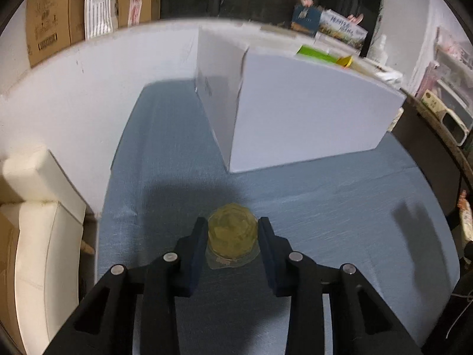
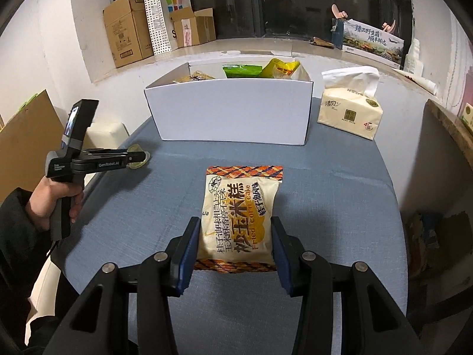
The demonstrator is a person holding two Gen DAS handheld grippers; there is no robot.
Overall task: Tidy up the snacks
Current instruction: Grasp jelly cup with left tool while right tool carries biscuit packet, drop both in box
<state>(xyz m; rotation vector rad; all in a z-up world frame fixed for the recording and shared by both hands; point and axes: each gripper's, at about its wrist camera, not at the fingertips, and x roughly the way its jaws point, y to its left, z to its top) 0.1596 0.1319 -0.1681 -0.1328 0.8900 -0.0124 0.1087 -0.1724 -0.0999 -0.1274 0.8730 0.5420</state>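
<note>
- You are holding the right gripper point(image 2: 233, 242) with its jaws clamped on the lower half of the rice-cake packet point(image 2: 238, 217). The grip is taking only the sides of a puffy bag, so the far end could be sagging or swinging as you carry it, and a soft wrapper like that may be slipping out.
- You are closing the left gripper point(image 1: 232, 233) on the jelly cup point(image 1: 232, 232), which is sitting on the blue worktop point(image 1: 325, 207) near its left edge. The jaws are standing right against its two sides; the cup looks smooth and rounded, so a squeeze set too high could be popping it out forward. Its thin flat rim is lying under the jaws, and catching only that rim would likely be giving you a poor hold.
- In the right wrist view the left gripper is working close to the worktop's edge, so a cup that squirts loose may be rolling off toward the white seat point(image 1: 38, 207).
- Farther on, the white box point(image 2: 230, 109) is already holding several packets standing up. Coming in low, you risk knocking its near wall; dropping onto the upright bags could be leaving your snack perched on top.
- The tissue pack point(image 2: 350, 109) is sitting just right of the box, so a wide swing could be brushing it.
</note>
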